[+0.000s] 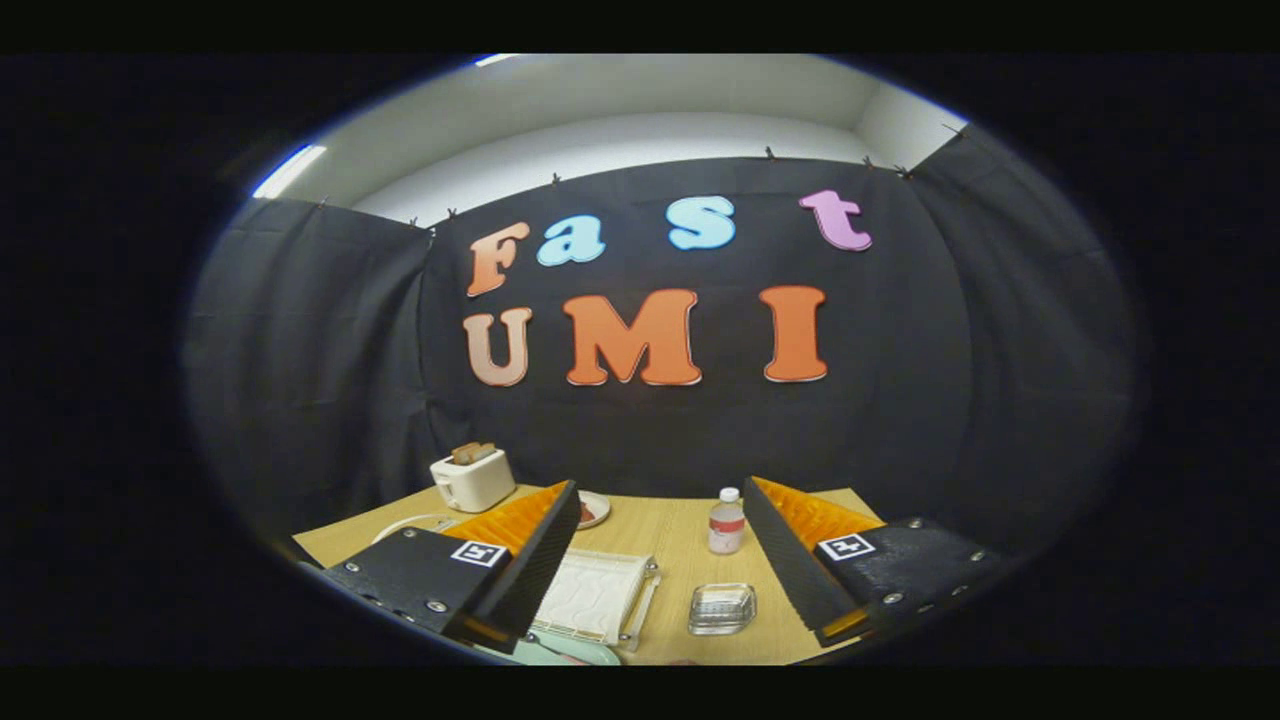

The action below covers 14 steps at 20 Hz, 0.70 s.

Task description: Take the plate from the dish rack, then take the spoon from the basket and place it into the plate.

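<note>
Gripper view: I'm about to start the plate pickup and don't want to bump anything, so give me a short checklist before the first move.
1. Claw open: ok, its fingers stand wide apart, holding nothing.
2. Dish rack located: ok, the white rack sits on the table between the fingers, nearer the left one.
3. Plate in the rack: cannot tell, none stands out there.
4. Spoon and basket located: cannot tell.
5. Path obstacles: not ok, a small bottle and a clear glass dish sit between the fingers.
6. Toaster clear of the claw: ok, it stands well beyond the left finger.
</note>
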Motion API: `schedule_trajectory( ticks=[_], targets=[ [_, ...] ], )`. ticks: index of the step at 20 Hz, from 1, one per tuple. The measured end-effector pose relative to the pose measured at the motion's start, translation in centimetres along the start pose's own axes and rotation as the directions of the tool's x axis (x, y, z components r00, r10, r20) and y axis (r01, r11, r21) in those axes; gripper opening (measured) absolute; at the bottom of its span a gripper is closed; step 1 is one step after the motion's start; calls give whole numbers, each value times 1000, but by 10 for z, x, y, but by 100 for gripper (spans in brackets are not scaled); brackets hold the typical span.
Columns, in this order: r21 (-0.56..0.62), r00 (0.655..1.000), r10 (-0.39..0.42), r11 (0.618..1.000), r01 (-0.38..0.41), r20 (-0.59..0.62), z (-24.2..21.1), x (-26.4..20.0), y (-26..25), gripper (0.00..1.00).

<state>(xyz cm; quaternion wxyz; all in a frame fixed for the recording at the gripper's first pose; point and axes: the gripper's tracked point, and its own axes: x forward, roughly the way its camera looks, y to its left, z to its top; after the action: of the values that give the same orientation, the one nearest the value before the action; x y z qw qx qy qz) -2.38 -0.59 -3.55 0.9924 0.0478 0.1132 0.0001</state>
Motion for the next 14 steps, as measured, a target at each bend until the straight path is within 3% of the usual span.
schedule_trajectory(
  ticks=[14],
  targets=[
    [-46,994,17,999,-12,112,50,5,24,98]
  ],
)
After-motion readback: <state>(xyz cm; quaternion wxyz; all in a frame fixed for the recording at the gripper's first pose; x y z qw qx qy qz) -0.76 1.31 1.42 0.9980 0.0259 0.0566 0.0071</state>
